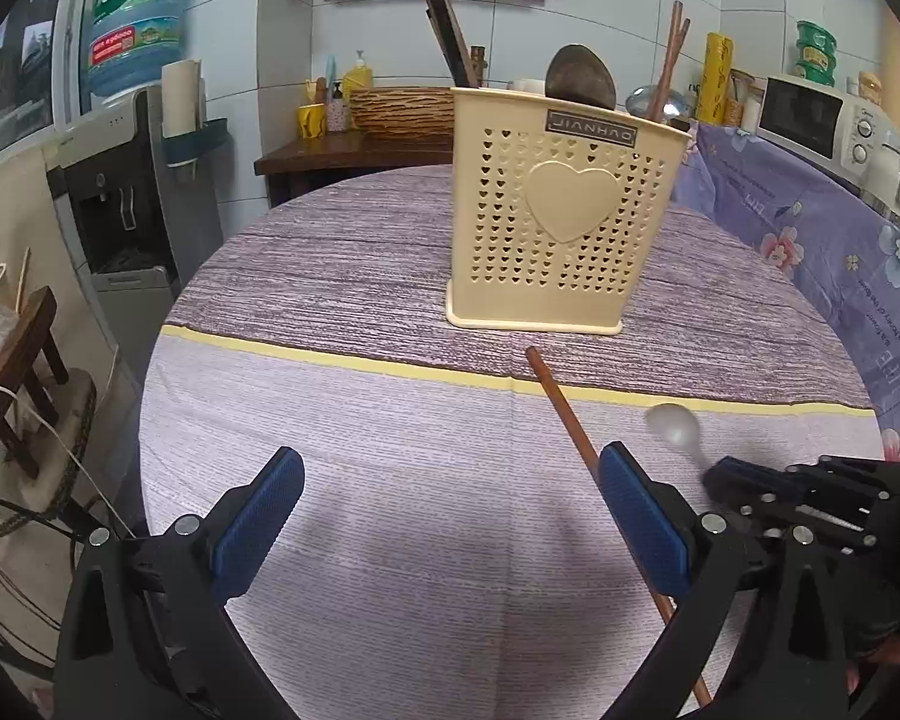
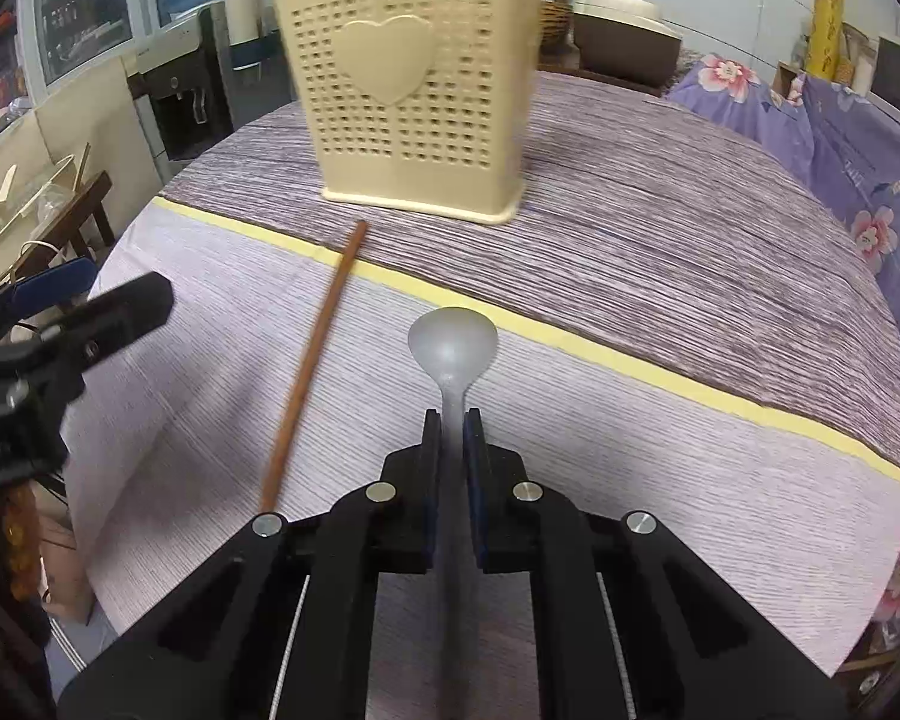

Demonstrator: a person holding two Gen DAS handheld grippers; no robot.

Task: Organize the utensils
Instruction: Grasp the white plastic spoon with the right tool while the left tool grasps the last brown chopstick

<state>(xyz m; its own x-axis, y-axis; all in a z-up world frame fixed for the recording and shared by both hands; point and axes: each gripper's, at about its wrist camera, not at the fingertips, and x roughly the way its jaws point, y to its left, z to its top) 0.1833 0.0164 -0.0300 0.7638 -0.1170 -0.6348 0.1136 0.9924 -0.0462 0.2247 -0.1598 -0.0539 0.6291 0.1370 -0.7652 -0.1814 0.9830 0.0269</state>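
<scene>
Cream plastic with heart-shaped holes makes up the utensil holder (image 1: 561, 210), which stands upright on the far, darker half of a round table (image 1: 342, 276). A striped cloth covers the table and a pale yellow band (image 1: 330, 354) runs across it from left to right. Several utensils already stand in the holder: a dark ladle (image 1: 582, 75), a pair of brown chopsticks (image 1: 669, 60) and a dark-handled knife (image 1: 447, 30).

On the near, lighter half of the cloth lies a single brown chopstick (image 1: 570, 426), its far tip just short of the holder's base and its length running back toward the near edge. To its right lies a translucent white spoon (image 2: 453, 342), bowl pointing toward the yellow band.

The right gripper (image 2: 452, 420) is clenched on the spoon's handle, its two pads pressed against either side just behind the bowl; the handle runs back between the fingers. The spoon looks to be at or close to the cloth, though I cannot tell whether it is lifted.

The left gripper (image 1: 450, 480) is spread wide with nothing between its blue pads (image 1: 258, 516). Its right pad sits just beside the chopstick, over the near part of the cloth; whether it touches the stick I cannot tell.
</scene>
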